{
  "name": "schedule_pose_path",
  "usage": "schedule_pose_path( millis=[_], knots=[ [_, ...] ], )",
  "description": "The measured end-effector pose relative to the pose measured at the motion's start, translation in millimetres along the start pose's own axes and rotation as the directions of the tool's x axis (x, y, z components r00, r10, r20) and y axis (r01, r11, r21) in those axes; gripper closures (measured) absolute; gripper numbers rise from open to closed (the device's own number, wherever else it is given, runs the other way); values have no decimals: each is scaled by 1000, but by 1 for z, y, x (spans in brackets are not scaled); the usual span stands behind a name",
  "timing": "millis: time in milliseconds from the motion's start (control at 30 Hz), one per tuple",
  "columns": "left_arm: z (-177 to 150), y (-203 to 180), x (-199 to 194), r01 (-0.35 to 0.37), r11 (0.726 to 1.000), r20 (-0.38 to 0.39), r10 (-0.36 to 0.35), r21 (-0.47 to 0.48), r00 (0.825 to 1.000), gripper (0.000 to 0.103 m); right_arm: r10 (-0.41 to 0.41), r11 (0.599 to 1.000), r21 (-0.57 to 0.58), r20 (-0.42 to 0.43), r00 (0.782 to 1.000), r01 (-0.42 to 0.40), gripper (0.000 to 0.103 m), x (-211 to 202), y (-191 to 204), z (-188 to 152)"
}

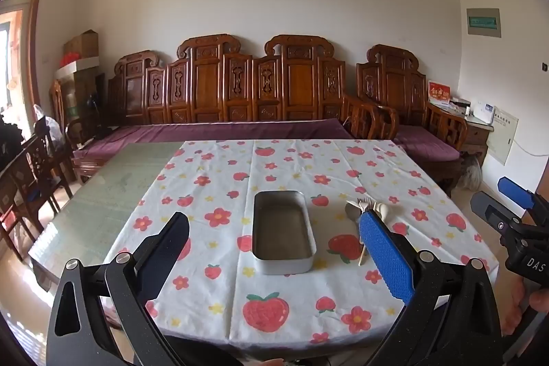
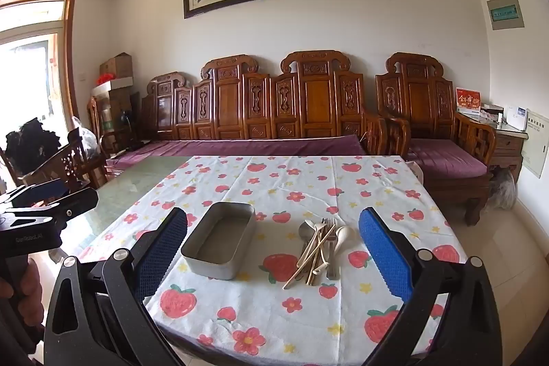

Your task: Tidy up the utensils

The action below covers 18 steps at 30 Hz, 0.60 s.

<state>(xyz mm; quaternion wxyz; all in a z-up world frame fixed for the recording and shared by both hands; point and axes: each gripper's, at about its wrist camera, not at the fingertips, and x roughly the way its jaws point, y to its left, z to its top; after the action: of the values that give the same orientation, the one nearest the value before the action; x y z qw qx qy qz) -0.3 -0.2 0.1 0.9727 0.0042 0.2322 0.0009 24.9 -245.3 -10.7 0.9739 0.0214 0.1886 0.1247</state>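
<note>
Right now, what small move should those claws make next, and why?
Probably lower the open right claw onto the pile of utensils. The metal tin beside it is empty, both claws are holding nothing, and the pile sits between the right claw's fingers.

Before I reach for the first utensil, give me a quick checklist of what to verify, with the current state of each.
1. Metal tin empty and open on top: ok.
2. Utensil pile in view beside the tin, not touching it: ok.
3. Right gripper open, holding nothing: ok.
4. Left gripper open, holding nothing: ok.
5. Utensils separated for a single pick: not ok, chopsticks, fork and spoons overlap.
6. Tablecloth flat under the pile: ok.
</note>
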Motion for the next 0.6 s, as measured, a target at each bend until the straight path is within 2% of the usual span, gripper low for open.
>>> schedule_pose_path(
  millis=[600],
  knots=[
    [2, -2, -1, 4, 1000, 4, -4, -1, 1000, 7, 1, 1000, 5, -5, 1000, -1, 3, 0, 0, 0]
  ],
)
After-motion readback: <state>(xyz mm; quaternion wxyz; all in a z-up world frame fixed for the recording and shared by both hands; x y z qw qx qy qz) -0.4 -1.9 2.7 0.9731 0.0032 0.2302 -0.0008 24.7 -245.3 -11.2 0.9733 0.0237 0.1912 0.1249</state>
